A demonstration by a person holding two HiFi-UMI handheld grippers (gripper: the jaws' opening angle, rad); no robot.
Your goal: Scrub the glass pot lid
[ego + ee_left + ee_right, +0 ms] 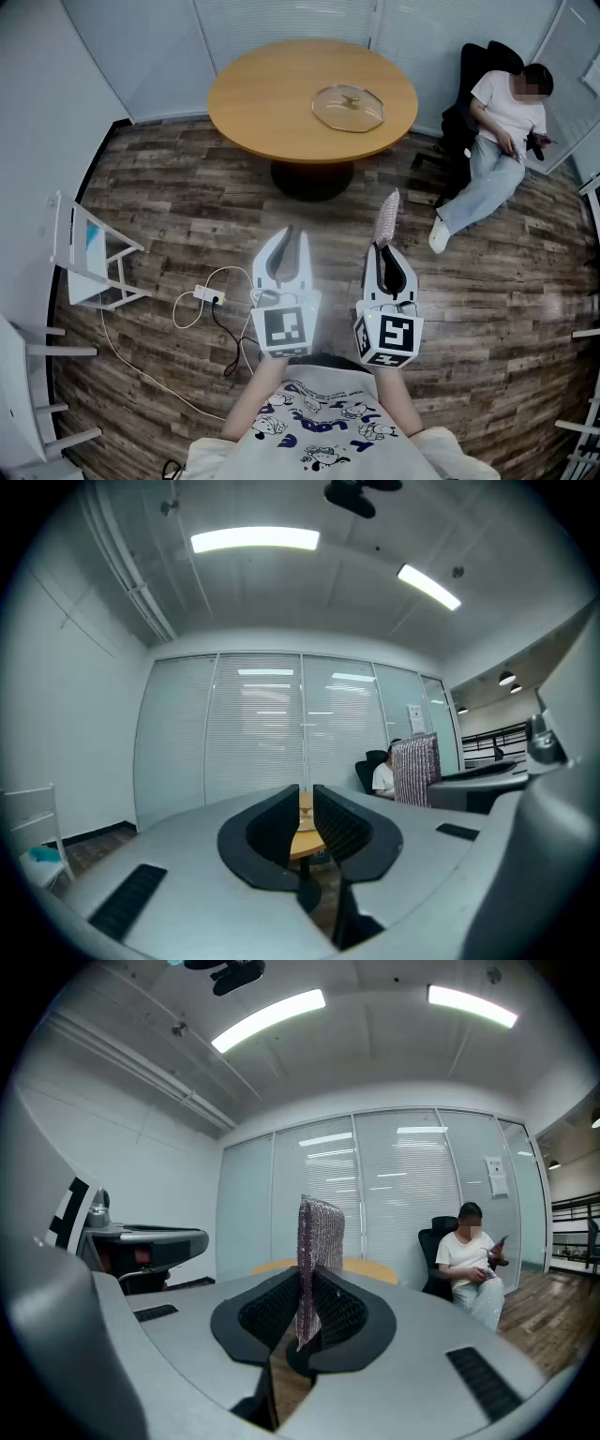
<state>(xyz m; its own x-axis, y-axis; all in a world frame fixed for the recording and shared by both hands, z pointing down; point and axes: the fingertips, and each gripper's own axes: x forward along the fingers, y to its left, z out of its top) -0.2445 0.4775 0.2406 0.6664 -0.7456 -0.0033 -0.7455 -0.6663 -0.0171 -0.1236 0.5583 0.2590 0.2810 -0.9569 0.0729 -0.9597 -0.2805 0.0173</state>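
the lid (pixel 349 107) lies flat on the round table (pixel 253 103) at the upper middle of the head view, well apart from both grippers. the left gripper (pixel 290 232), low and left of centre over the wood floor (pixel 169 206), has its jaws drawn to a thin slit with nothing between them. the right gripper (pixel 383 248), just beside it, clamps a scrub pad (pixel 387 214) that stands upright above its jaws. a seated person (pixel 502 112) is at the upper right.

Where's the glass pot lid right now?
In the head view, the glass pot lid lies on the round wooden table, right of its centre, on the side nearer the seated person.
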